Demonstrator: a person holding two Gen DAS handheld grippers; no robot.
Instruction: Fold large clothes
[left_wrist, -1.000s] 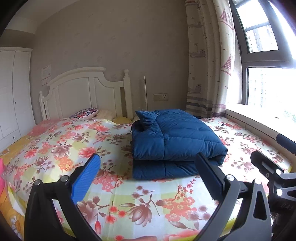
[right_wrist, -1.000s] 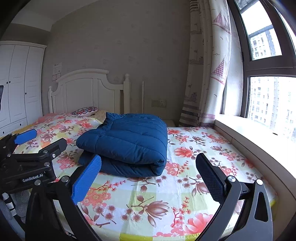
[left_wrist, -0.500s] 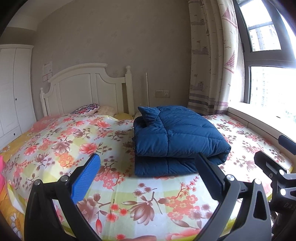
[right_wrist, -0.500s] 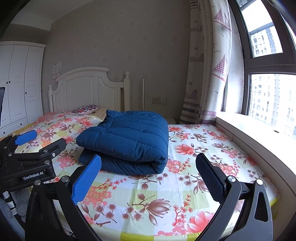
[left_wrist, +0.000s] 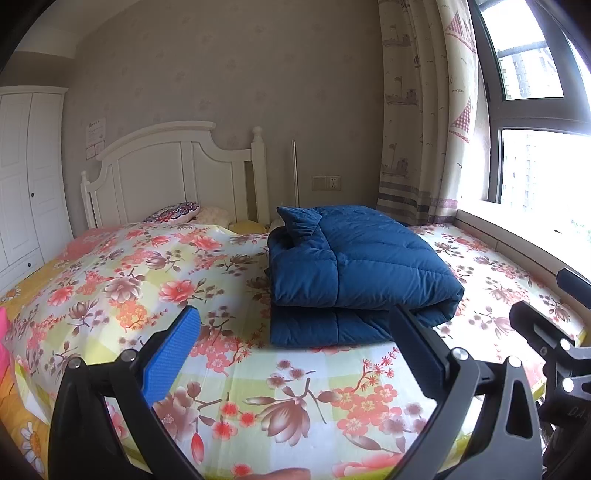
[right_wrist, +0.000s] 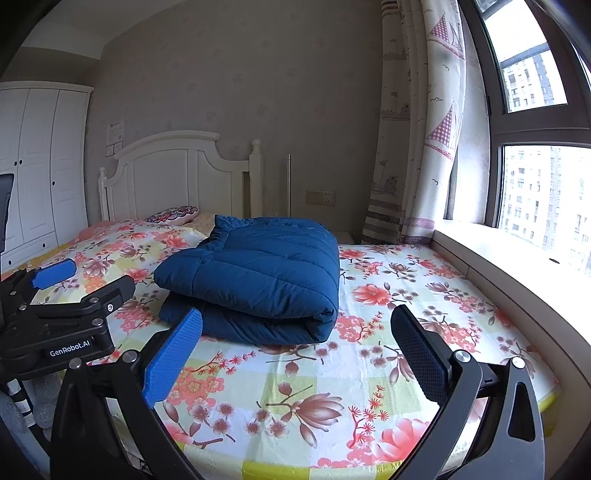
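A dark blue quilted garment (left_wrist: 354, 273) lies folded in a thick stack on the floral bed sheet (left_wrist: 155, 280), toward the bed's middle; it also shows in the right wrist view (right_wrist: 258, 280). My left gripper (left_wrist: 295, 354) is open and empty, held above the foot of the bed, short of the garment. My right gripper (right_wrist: 295, 354) is open and empty too, near the foot edge. The left gripper also shows at the left of the right wrist view (right_wrist: 81, 277), and the right gripper at the right edge of the left wrist view (left_wrist: 546, 306).
A white headboard (left_wrist: 177, 177) and pillows (left_wrist: 173, 213) stand at the far end. A white wardrobe (left_wrist: 26, 177) is on the left. A curtain (left_wrist: 421, 110) and a window sill (right_wrist: 509, 254) run along the right side.
Both grippers have tilted up and drawn back a little, so the folded garment sits slightly lower and farther in the views. Both stay open.
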